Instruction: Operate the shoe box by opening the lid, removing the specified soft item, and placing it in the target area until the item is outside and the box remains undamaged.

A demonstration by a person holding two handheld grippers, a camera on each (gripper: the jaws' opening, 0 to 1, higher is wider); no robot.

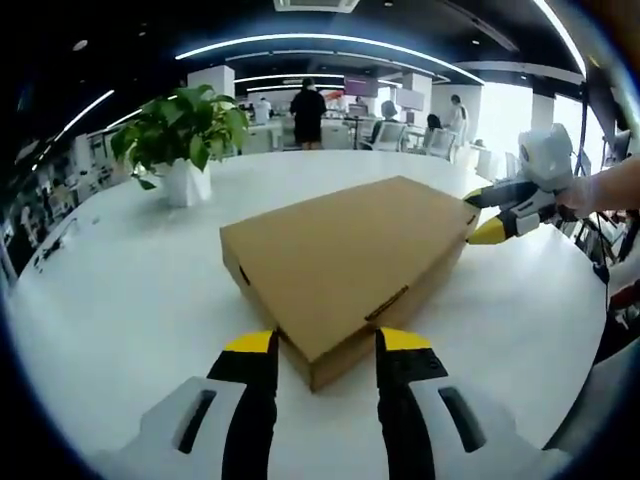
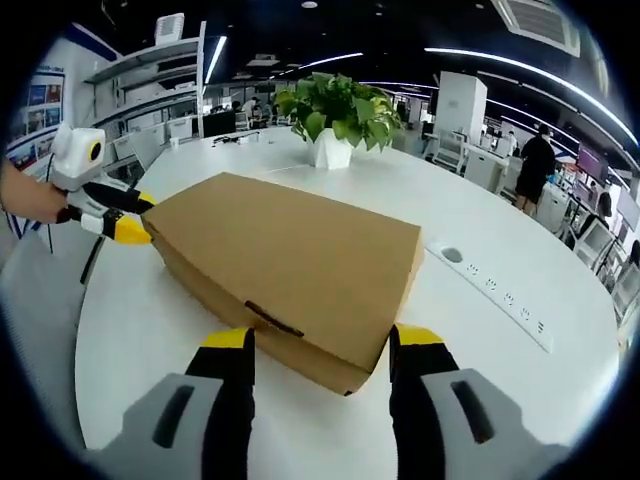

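In my left gripper view, a potted plant [image 1: 185, 135] in a white pot stands at about 10 o'clock on the white table [image 1: 120, 300], well apart from the box. The shoe box [image 1: 345, 265], plain brown cardboard with its lid shut flat, lies across the middle of the table, and its near corner pokes in between the yellow-tipped jaws of my left gripper [image 1: 327, 350] at 6 o'clock. Those jaws stand spread, 1 on each side of the corner, just beside the cardboard; I cannot tell whether they touch it. At about 2 o'clock my right gripper [image 1: 495, 215] reaches the far corner of the box with its yellow tips against the edge, my hand [image 1: 580, 197] behind it. Beyond the table, people [image 1: 307, 112] stand and sit among office desks. In my right gripper view, the left gripper [image 2: 125, 218] comes in at 9 o'clock and meets the far corner of the shoe box [image 2: 290, 270]. The box fills the centre, a dark slot [image 2: 272, 318] showing in its front wall, and its near corner sits between the parted jaws of my right gripper [image 2: 325, 345] at 6 o'clock. The plant [image 2: 335, 115] stands at 12 o'clock behind the box, and a strip of sockets [image 2: 495, 290] is set into the table [image 2: 500, 380] at 3 o'clock.
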